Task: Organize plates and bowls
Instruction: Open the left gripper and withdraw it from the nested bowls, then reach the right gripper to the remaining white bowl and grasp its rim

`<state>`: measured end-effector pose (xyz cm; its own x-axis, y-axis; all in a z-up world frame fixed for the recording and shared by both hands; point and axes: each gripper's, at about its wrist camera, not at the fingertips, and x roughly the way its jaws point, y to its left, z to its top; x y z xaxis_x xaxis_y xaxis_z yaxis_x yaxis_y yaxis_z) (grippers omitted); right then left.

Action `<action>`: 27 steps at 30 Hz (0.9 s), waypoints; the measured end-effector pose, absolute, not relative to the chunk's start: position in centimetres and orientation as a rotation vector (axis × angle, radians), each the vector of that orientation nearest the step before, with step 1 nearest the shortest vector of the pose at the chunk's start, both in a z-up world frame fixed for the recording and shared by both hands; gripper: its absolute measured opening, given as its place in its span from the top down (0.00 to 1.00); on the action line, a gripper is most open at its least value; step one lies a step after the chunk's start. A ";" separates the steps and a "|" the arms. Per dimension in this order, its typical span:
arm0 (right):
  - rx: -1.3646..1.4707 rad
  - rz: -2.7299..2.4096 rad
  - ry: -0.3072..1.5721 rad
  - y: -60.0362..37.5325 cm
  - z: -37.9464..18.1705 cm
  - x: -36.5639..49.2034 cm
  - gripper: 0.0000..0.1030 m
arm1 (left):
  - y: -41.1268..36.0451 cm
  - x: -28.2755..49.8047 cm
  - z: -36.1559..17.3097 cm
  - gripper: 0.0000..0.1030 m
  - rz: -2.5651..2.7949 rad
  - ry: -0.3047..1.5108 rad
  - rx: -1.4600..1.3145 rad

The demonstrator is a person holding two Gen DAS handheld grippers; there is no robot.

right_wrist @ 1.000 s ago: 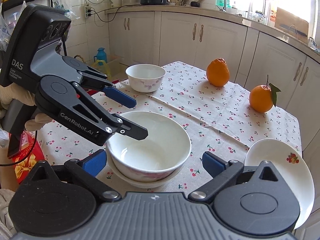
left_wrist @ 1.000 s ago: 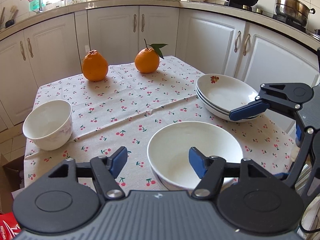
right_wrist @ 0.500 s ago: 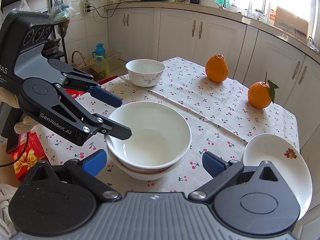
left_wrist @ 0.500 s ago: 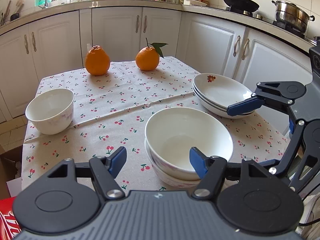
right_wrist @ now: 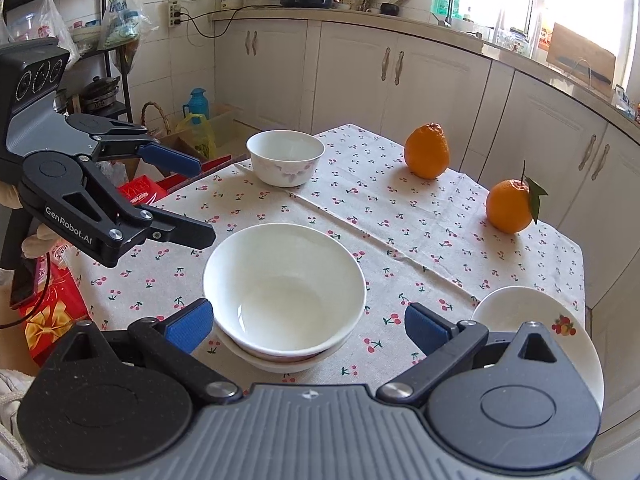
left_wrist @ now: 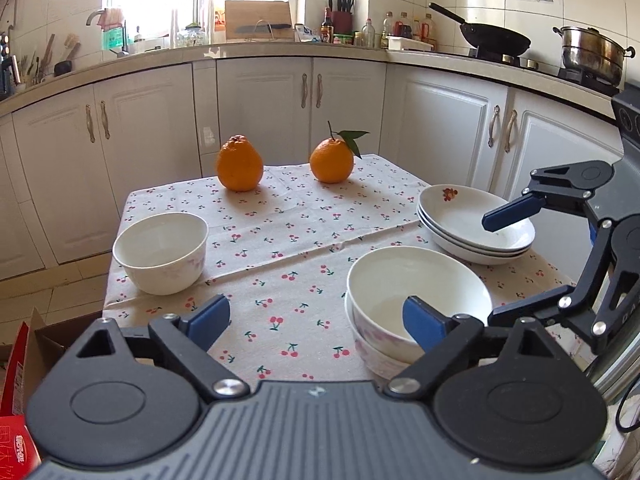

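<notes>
Two white bowls sit nested (left_wrist: 412, 300) near the table's front edge; they also show in the right wrist view (right_wrist: 284, 292). A single white bowl (left_wrist: 162, 252) with a faint flower print stands at the left (right_wrist: 285, 156). A stack of white plates (left_wrist: 476, 228) with a fruit print lies at the right (right_wrist: 560, 336). My left gripper (left_wrist: 316, 322) is open and empty, above the table just left of the nested bowls. My right gripper (right_wrist: 308, 326) is open and empty, its fingers on either side of the nested bowls and apart from them.
Two oranges (left_wrist: 239, 168) (left_wrist: 332, 160) rest at the table's far edge on the cherry-print cloth (left_wrist: 288, 232). White cabinets (left_wrist: 344, 112) ring the table. Red boxes (right_wrist: 52, 312) and a basket (right_wrist: 160, 128) lie on the floor by the left side.
Both grippers have drawn back and risen from the nested bowls. The left gripper has also swung left, so the bowls now sit to its right.
</notes>
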<state>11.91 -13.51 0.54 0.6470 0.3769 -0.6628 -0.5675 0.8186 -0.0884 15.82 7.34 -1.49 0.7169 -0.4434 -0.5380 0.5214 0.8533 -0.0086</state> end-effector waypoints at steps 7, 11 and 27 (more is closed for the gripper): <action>-0.355 0.565 0.654 -12.0 1.9 13.9 0.00 | 9.4 17.1 -2.4 0.07 -0.459 0.541 0.137; -0.339 0.586 0.666 -11.4 2.5 15.8 0.00 | 10.5 18.0 -2.8 0.05 -0.421 0.532 0.148; -0.398 0.694 0.745 -7.2 3.4 24.8 0.00 | 12.9 23.4 -4.6 0.04 -0.350 0.545 0.154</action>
